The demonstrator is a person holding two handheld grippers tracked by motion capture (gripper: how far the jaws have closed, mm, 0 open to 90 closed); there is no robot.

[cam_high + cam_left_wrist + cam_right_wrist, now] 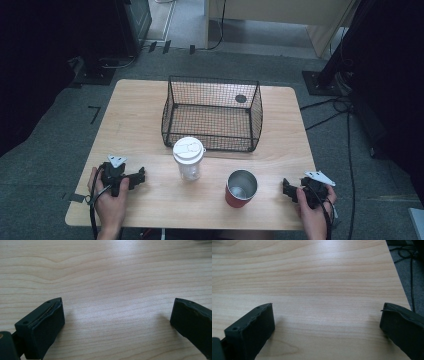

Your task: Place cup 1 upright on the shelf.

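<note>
- Left claw (pixel 137 177): mine, resting low at the near left of the worktop (pixel 130 125). Jaws stand wide apart with bare wood between them. Nothing held.
- Right claw (pixel 287 189): mine, resting low near the worktop's right edge. Jaws also spread wide, bare wood between. Nothing held.
- Clear cup with white lid (pixel 188 159): upright, just in front of the basket and near the middle of the worktop; the nearer piece for my left claw.
- Red cup (pixel 240 188): upright, open-mouthed with a shiny metal inside, to the right of the lidded cup and closer to me; apart from it, not touching. The nearer piece for my right claw.
- Wire basket (pixel 212 112): black mesh, open top, at the far middle of the worktop; nothing lies in it. I judge it the likely place for both cups.
- Step in hand, as I judge it: the first reach, one claw to each cup.
- Handling note: come in level and from the side, jaws either side of the wall, below the lid on the clear cup.
- Handling note: close squarely on the red cup's body, not its rim, so it does not tip.
- Handling note: lift clear of the basket's near wall before lowering.
</note>
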